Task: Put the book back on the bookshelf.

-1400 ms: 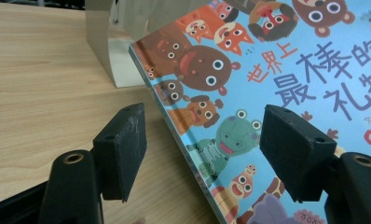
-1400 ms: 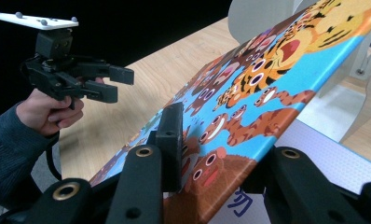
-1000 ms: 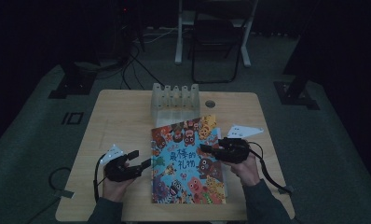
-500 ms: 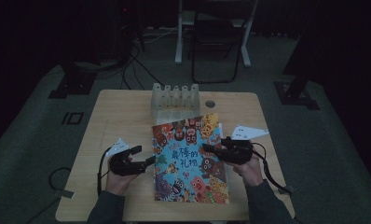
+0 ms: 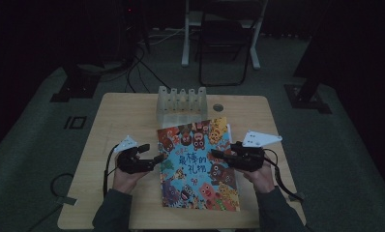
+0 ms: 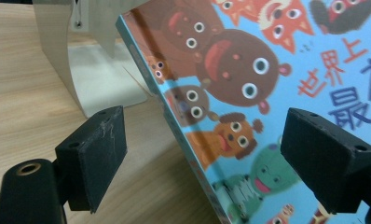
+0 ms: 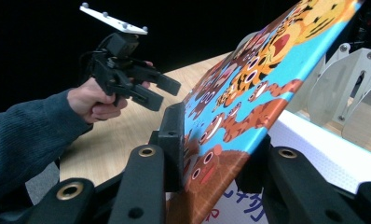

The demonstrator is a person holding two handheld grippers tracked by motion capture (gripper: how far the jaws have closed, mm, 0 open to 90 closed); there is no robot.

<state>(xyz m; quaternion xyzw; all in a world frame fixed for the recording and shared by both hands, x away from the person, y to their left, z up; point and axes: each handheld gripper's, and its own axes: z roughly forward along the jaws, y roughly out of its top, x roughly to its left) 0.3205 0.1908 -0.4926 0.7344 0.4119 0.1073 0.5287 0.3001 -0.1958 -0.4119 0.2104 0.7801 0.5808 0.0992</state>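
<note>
picture book (image 5: pixel 199 164): light blue cover, packed with cartoon animals in brown, orange, red, green; dark blue and red Chinese title lettering
book rack (image 5: pixel 181 100): translucent white dividers
bench (image 5: pixel 123 116): light wood grain
fingers (image 6: pixel 94 154): matte black
sleeve (image 7: pixel 20 135): dark blue knit

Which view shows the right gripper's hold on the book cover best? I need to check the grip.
The right gripper view: the right gripper has its pads clamped on the lifted cover's edge of the book. The high view shows the gripper small and dim over the book. The left gripper view shows the book's other edge, not that grip.
</note>
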